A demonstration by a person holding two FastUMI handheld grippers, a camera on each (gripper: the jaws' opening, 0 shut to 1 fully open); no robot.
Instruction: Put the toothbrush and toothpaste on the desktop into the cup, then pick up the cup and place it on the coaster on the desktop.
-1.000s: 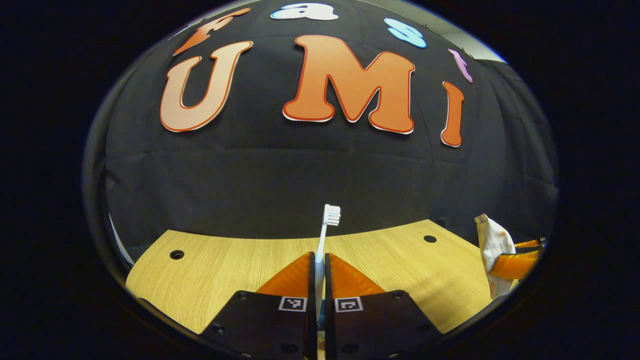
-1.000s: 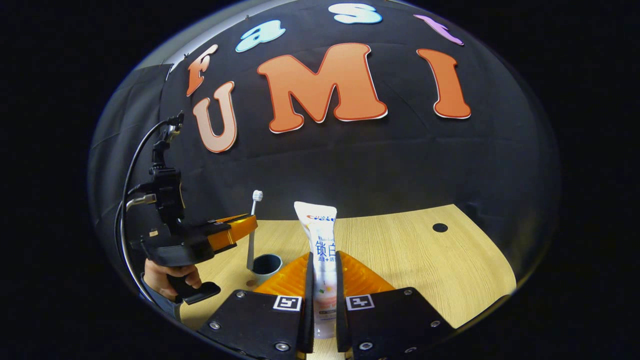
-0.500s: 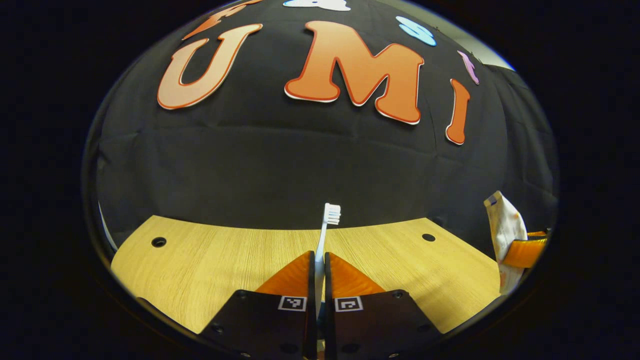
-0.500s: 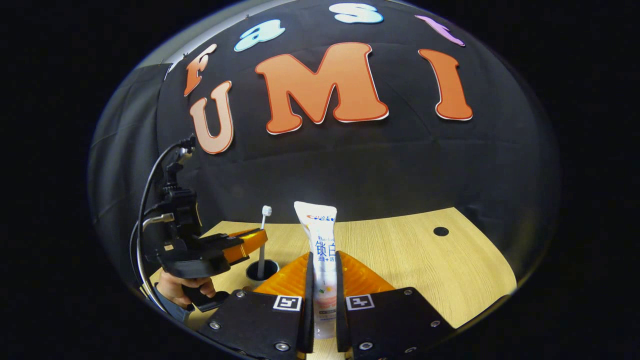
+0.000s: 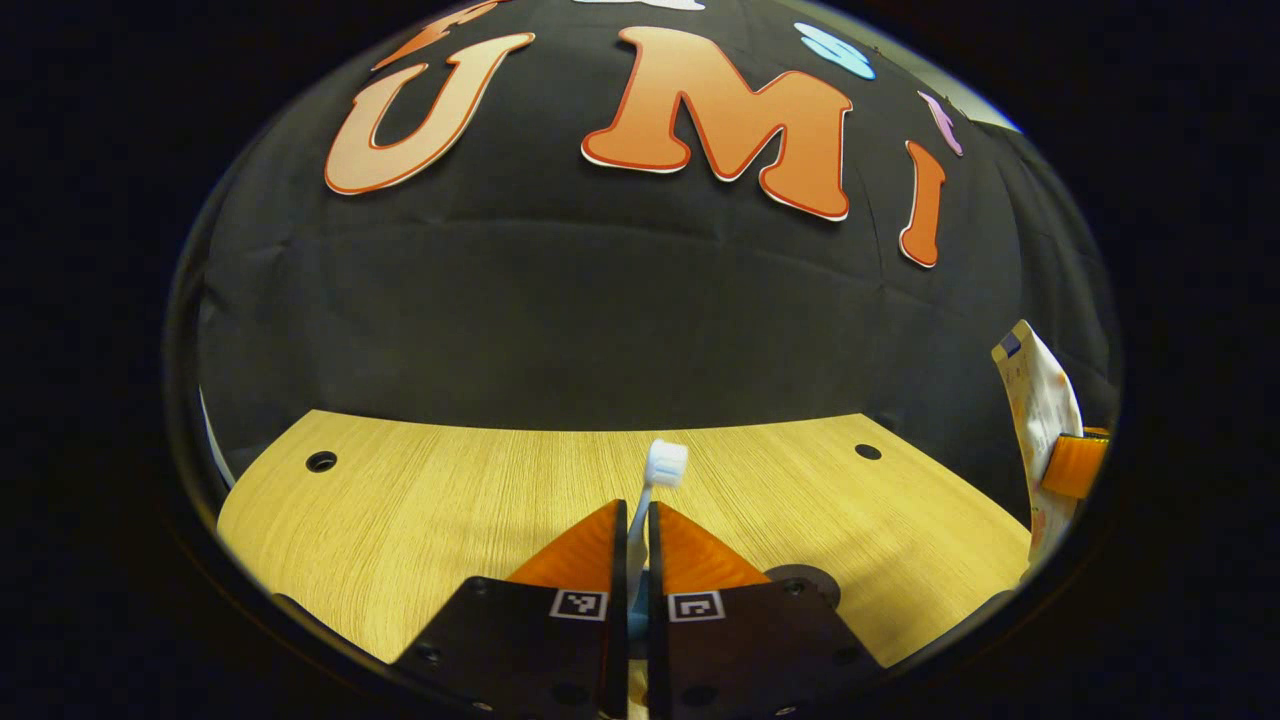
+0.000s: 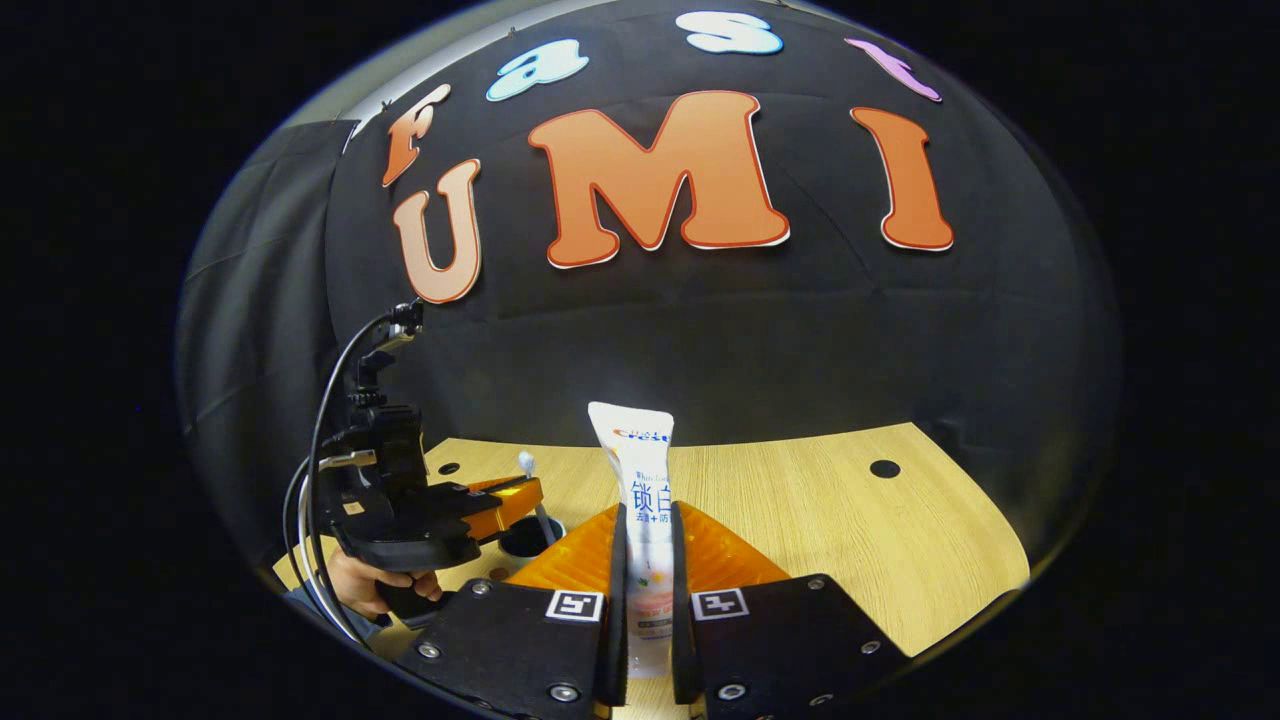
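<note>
Toothbrush (image 5: 664, 466) pinched in left tool (image 5: 631, 525), toothpaste (image 6: 641, 490) in right tool (image 6: 641, 540) — one each, one cup (image 6: 528, 539).

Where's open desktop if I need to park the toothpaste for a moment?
Bare desktop runs right of the toothpaste out to the far-right hole. The left is crowded: cup, toothbrush and left gripper sit together there.
</note>
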